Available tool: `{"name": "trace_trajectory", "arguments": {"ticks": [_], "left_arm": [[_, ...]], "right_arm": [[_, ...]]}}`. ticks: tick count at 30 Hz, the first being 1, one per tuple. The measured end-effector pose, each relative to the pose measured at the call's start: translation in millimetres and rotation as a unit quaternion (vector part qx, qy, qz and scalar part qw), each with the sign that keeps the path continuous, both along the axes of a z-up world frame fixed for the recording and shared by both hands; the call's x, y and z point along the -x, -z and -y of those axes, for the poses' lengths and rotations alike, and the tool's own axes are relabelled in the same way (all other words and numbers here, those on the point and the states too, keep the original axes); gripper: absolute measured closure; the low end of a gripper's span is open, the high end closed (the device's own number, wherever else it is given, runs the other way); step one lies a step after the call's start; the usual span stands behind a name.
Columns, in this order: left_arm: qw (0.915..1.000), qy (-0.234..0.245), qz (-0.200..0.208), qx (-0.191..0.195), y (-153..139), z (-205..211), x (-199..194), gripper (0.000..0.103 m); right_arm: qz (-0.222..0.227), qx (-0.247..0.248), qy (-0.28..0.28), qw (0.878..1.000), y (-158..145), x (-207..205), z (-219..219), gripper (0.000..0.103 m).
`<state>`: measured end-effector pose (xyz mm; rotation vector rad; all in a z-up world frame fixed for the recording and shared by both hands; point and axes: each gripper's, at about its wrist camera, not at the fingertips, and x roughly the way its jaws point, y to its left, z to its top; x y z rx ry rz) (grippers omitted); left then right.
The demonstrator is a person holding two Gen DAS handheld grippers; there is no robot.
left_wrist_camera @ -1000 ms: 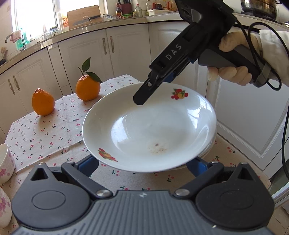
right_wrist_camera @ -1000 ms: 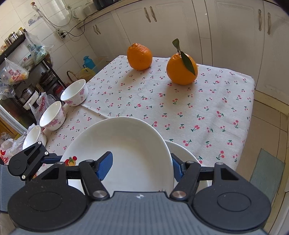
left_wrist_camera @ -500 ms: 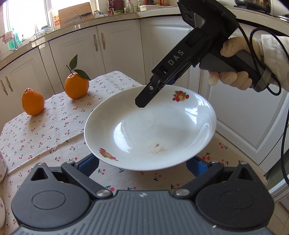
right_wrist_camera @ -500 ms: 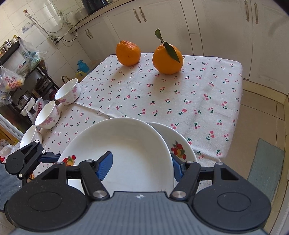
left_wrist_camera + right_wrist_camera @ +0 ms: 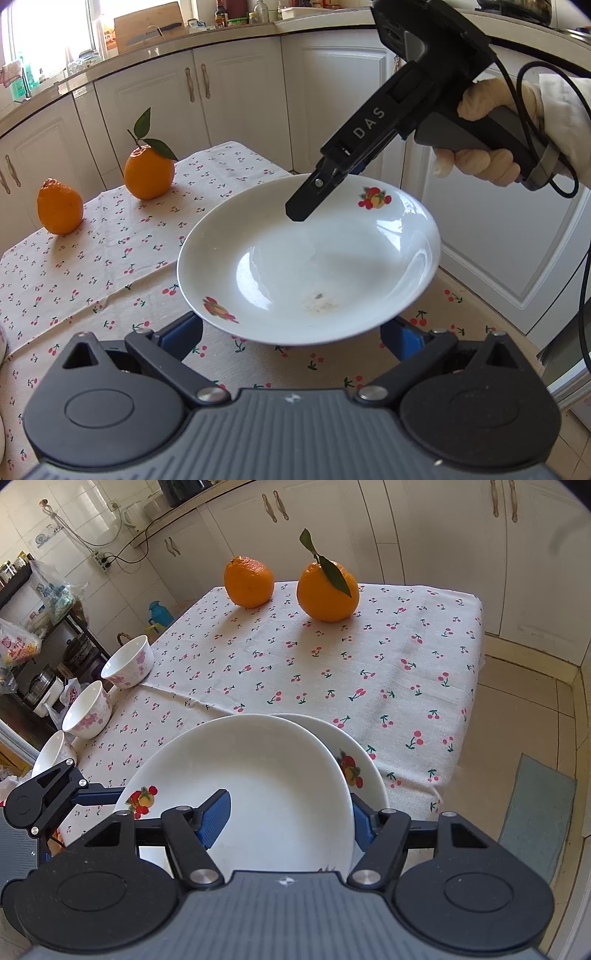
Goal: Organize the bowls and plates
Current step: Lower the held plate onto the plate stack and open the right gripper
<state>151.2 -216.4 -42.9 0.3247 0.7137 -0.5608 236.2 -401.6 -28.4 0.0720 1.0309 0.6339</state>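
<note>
Stacking part done: right gripper [image 5: 290, 818], jaws pinching upper fruit-print plate [image 5: 258, 775] over 2nd plate [image 5: 364, 771]; left gripper [image 5: 291, 334] spread beneath it; three floral bowls [image 5: 129, 661] left of plates, unstacked.

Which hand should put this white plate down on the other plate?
Right. The right gripper has its jaws clamped on the rim of the lifted plate, and the second plate lies on the tablecloth just beneath it. The left gripper has its jaws open under the near rim, holding nothing.
</note>
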Motion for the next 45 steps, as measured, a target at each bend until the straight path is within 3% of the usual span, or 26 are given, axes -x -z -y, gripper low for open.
{"name": "trace_trajectory", "arguments": {"ticks": [22,28,32,39,45], "left_arm": [[0.9998,0.017,0.012,-0.001,1,2,-1,0.001],[0.9997,0.020,0.012,0.001,-1,-4,0,0.001],[0.9996,0.022,0.016,0.005,-5,-10,2,0.001],[0.9995,0.021,0.023,0.011,-14,-22,6,0.001],[0.9988,0.020,0.038,0.022,-28,-39,14,0.001]], "right_arm": [[0.008,0.028,0.031,0.999,-8,10,11,0.030],[0.008,0.043,0.032,0.999,-9,11,4,0.023],[0.006,0.072,0.033,0.997,-8,13,-2,0.013],[0.013,0.094,0.028,0.995,-11,19,-11,0.007],[0.054,0.129,0.039,0.989,-29,38,-27,0.000]]}}
